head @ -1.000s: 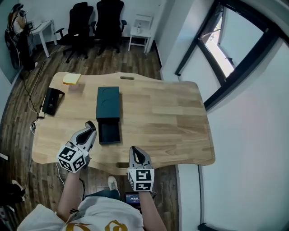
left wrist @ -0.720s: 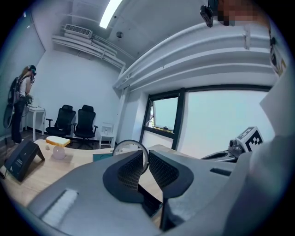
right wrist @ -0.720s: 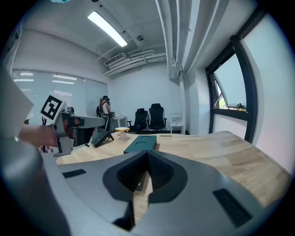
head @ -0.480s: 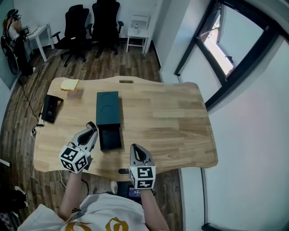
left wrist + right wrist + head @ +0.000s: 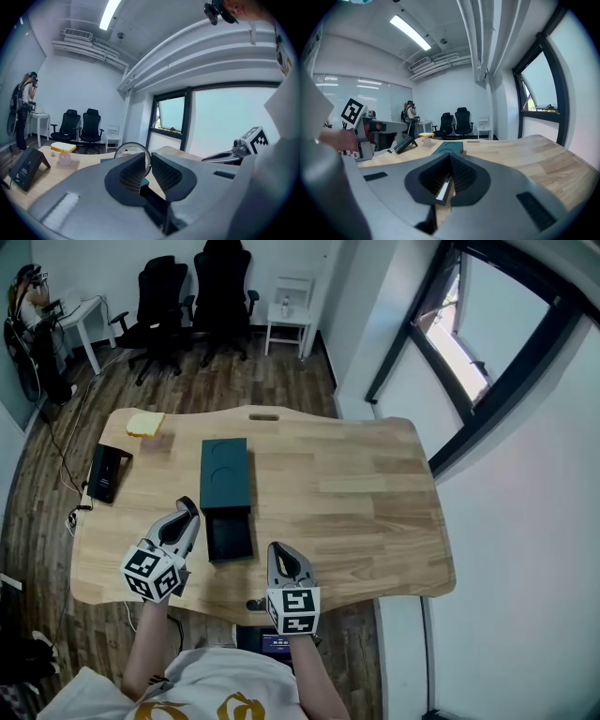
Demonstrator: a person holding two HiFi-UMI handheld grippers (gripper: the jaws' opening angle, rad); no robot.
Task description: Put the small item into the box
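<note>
We log the left gripper near the wooden table's front edge, pinching a thin ring just left of the teal box's open drawer. Right gripper: jaws pressed together, bare wood stretching to its right.

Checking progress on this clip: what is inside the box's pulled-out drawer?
The drawer shows only its dark bare floor, with no item in it. Whatever lies further in, under the box top, is covered. The left gripper grips a ring.
</note>
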